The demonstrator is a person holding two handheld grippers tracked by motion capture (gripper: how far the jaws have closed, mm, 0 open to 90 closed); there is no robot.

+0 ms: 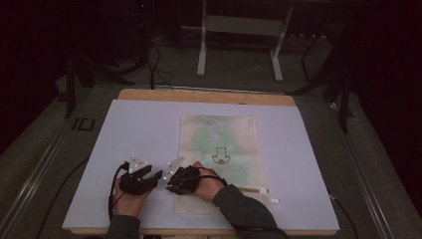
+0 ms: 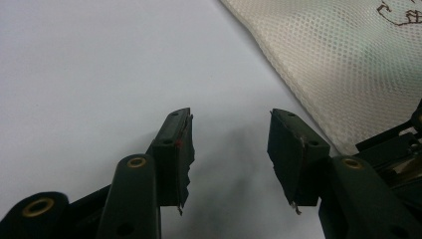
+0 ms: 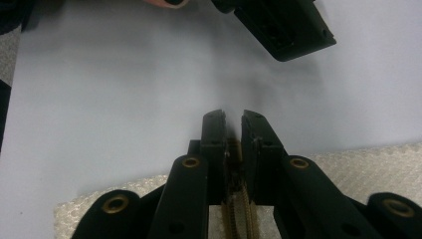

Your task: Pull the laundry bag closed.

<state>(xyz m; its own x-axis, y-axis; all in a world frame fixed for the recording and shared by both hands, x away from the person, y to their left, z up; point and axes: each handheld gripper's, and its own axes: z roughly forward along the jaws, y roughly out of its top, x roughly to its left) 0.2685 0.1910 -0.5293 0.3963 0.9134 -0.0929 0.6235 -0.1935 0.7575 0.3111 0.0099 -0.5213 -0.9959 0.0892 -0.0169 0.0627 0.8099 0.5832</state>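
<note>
While both hands rest low on the table, the right gripper sits at the left edge of a pale mesh bag. Its two black jaws are almost shut, with just a thin gap at the tips. In the right gripper view, the right gripper has the bag's gold zipper pinched between its jaws, and the mesh bag lies under them.

The left gripper is just beside it, to the left, over the bare table. In the left gripper view, the left gripper has its jaws wide apart, with nothing between them. The mesh bag lies near them, off to the right, not touching.

The bag lies flat near the middle of the table, with its long side running away from the person. Something green shows through the mesh. A small dark drawing is on the front of the bag. It is too small to tell what it shows, and no words can be read on it.
</note>
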